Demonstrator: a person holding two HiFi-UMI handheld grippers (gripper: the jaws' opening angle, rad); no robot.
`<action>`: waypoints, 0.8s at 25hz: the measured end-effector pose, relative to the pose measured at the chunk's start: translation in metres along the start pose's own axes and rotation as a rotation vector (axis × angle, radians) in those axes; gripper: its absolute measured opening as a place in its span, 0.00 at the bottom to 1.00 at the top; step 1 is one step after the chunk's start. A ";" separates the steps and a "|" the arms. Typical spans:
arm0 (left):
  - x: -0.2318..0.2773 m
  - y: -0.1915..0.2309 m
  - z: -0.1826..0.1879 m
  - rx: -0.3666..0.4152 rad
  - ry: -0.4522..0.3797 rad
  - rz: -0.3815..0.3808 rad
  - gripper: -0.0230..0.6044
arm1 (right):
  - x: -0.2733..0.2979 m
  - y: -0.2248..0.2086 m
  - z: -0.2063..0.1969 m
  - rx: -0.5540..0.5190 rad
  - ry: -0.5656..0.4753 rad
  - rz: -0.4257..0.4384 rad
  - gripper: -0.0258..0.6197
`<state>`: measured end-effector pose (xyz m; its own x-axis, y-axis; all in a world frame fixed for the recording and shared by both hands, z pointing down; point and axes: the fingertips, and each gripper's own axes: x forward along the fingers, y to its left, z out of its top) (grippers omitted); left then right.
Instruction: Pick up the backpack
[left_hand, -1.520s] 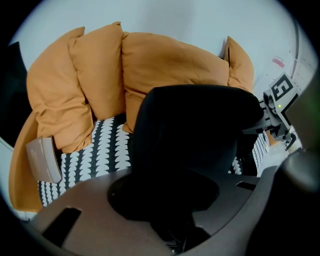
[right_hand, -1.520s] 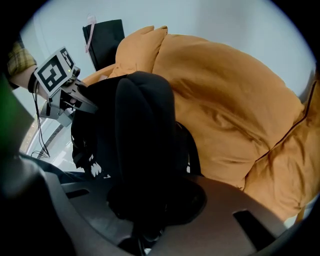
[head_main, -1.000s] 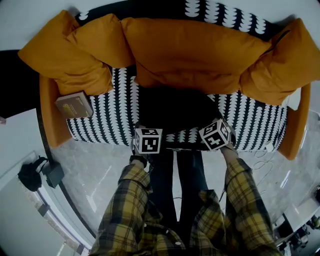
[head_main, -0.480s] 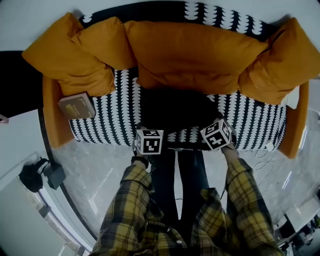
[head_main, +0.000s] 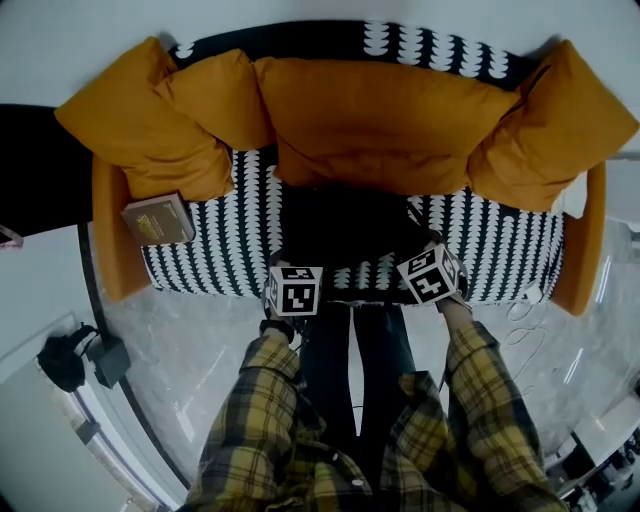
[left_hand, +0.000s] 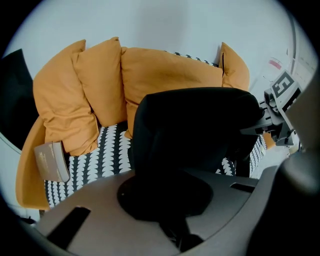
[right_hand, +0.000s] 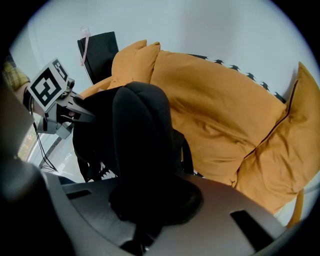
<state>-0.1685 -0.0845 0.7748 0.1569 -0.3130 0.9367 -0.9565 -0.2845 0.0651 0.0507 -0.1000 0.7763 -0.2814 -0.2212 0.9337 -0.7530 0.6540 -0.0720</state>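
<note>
One black-and-white patterned sofa (head_main: 230, 240) carries orange cushions (head_main: 370, 120) along its back. The black backpack (head_main: 345, 225) is at the middle of the sofa seat, near its front edge. The left gripper (head_main: 292, 272) and right gripper (head_main: 425, 262) each clamp narrowly on its fabric. A book (head_main: 158, 220) lies at the sofa's left end.

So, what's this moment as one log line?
left gripper: shut on backpack | right gripper: shut on backpack | backpack: black, by orange cushions

Black backpack (right_hand: 141, 145) gripped, orange cushions (right_hand: 215, 110) behind
</note>
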 end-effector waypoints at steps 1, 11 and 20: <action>-0.003 0.000 0.000 -0.004 -0.003 0.002 0.10 | -0.002 0.001 0.001 0.000 -0.002 -0.001 0.08; -0.028 0.000 0.007 -0.028 -0.020 0.009 0.10 | -0.026 0.006 0.006 0.002 -0.015 -0.014 0.08; -0.064 0.001 0.028 -0.025 -0.051 0.026 0.10 | -0.057 0.007 0.022 0.021 -0.045 -0.022 0.08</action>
<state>-0.1729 -0.0901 0.7051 0.1436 -0.3656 0.9196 -0.9661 -0.2534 0.0501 0.0488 -0.0989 0.7152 -0.2912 -0.2679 0.9184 -0.7713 0.6337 -0.0597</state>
